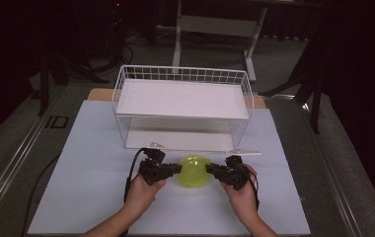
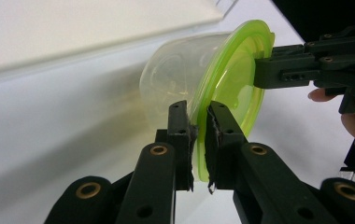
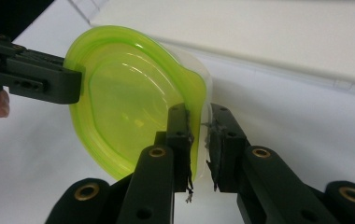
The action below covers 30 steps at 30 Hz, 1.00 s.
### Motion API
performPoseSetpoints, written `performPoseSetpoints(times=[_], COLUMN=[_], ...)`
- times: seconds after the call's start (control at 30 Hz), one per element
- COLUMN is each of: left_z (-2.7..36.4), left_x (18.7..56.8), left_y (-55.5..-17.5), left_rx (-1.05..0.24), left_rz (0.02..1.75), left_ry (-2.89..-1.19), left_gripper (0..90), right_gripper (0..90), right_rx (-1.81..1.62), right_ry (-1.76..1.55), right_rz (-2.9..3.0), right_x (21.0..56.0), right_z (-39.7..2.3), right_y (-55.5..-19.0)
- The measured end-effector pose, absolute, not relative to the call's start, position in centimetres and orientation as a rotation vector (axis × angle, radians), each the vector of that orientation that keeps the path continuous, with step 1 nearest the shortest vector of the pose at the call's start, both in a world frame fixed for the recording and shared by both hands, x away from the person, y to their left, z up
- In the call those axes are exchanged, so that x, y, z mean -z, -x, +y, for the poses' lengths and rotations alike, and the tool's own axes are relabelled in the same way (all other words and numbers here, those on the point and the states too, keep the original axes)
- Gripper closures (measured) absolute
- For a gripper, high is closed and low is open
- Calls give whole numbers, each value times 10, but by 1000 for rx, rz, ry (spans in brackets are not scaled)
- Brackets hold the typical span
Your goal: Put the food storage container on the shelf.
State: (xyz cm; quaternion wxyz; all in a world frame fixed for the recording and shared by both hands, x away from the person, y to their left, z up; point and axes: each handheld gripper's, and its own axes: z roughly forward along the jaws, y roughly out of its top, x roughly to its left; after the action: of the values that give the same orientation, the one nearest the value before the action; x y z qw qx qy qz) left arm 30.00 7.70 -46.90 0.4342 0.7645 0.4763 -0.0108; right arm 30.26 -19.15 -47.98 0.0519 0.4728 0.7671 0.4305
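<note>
At the near edge of the bench [image 1: 92, 197], two hands come in from below, each one holding a gripper. The left gripper [image 1: 174, 169] and the right gripper [image 1: 210, 170] point toward each other, with a small container [image 1: 194, 171] between them.

The container is a clear plastic tub [image 2: 175, 79] with a yellow-green lid [image 2: 234, 79] on it. Each gripper holds it at the rim, on opposite sides. In the left gripper view, the jaws are nearly closed, with only the thin edge of lid and tub between them. In the right gripper view [image 3: 199, 126], the jaws are also nearly closed and pinch the same rim [image 3: 196, 93]; the other gripper [image 3: 49, 84] is touching the far side of the lid.

The container is in front of a white wire rack [image 1: 183, 106], which stands farther back on the bench. The rack has two flat white shelves, one above the other.

Behind the bench is a dark room with a grey floor [image 1: 215, 54] and the legs of a stand [image 1: 252, 49].
</note>
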Motion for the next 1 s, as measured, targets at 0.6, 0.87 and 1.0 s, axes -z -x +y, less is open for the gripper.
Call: performPoseSetpoints(times=[0.6, 0.87, 1.0], left_z=[98, 95, 94], left_x=[463, 478, 484], left_y=[-336, -350, -356], left_rx=[-74, -93, -104], left_rz=[1165, 1195, 1207], left_ry=[-1843, -1877, -1881], left_gripper=[816, 813, 811], right_gripper=[800, 801, 800], right_rx=[-1331, -1295, -1279], right_ry=[-1379, -1449, -1461], right_rz=[2239, 2240, 2239], right_x=[457, 477, 483], right_z=[-166, -162, -160], right_y=[-334, -347, -353])
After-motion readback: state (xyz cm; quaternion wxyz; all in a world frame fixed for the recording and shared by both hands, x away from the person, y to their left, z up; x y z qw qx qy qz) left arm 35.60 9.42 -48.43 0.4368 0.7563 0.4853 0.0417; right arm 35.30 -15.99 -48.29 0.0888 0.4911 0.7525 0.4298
